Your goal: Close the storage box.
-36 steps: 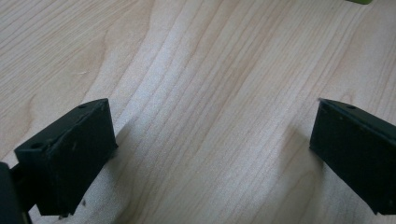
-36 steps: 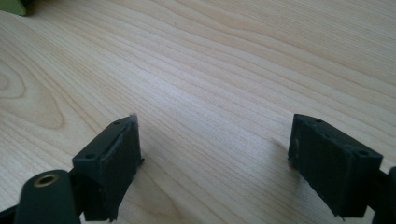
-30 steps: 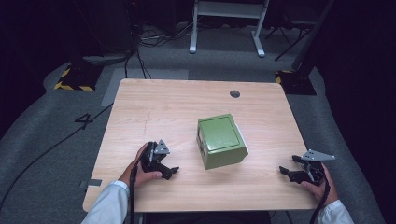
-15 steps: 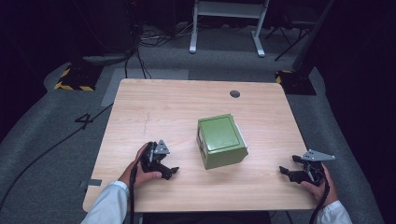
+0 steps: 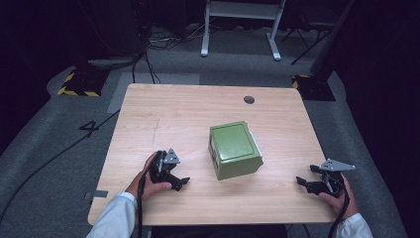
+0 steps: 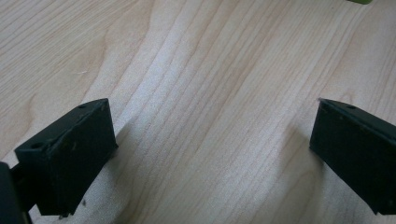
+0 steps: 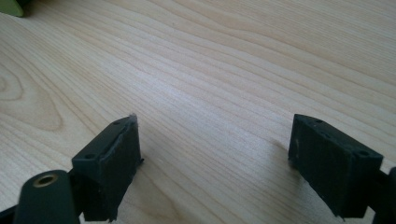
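Observation:
A green box (image 5: 234, 149) with a flat lid stands near the middle of the wooden table (image 5: 163, 114). My left gripper (image 5: 179, 182) rests on the table left of the box, held in a hand, its jaws open toward the box. My right gripper (image 5: 303, 182) rests near the front right corner, open too, its jaws aimed left. In the left gripper view my left gripper (image 6: 212, 154) spans bare wood with nothing between the jaws, and a sliver of the green box (image 6: 359, 1) shows at the top edge. My right gripper (image 7: 215, 163) likewise spans bare wood, the green box (image 7: 11, 7) showing at top left.
A round dark cable hole (image 5: 249, 99) sits at the table's far side. A black cable (image 5: 59, 148) crosses the grey floor left of the table, beside a painted "4" (image 5: 90, 128). A white frame (image 5: 240, 20) stands behind the table.

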A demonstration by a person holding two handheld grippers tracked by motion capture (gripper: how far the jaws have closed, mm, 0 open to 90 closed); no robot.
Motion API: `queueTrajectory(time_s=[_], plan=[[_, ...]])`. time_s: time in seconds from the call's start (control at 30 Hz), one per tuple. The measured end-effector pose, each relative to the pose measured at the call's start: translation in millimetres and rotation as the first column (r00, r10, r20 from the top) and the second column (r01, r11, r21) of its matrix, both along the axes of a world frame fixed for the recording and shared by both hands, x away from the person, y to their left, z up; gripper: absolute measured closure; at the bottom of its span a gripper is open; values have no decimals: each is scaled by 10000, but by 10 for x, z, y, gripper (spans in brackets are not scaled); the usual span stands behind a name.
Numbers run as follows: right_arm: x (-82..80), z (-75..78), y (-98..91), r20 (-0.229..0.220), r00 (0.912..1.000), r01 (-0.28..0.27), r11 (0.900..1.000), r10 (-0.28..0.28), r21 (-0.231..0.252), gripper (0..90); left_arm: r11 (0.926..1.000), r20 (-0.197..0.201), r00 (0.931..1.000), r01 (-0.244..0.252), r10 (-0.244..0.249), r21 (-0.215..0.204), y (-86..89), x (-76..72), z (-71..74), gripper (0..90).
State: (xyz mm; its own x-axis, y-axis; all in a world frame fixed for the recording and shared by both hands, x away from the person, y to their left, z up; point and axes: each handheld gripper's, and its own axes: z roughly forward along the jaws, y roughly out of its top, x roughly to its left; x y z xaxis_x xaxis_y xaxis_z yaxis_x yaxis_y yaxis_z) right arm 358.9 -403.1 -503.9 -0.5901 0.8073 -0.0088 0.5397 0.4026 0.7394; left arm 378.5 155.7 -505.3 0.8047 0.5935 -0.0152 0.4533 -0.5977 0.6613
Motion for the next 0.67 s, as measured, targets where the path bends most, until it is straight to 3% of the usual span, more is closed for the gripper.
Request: queueTrajectory(time_s=[0.67], plan=[[0,0,0,-3,10000,0,10000,0,5,167,10000,-2,10000,42,-42,5,2,6,1,1]])
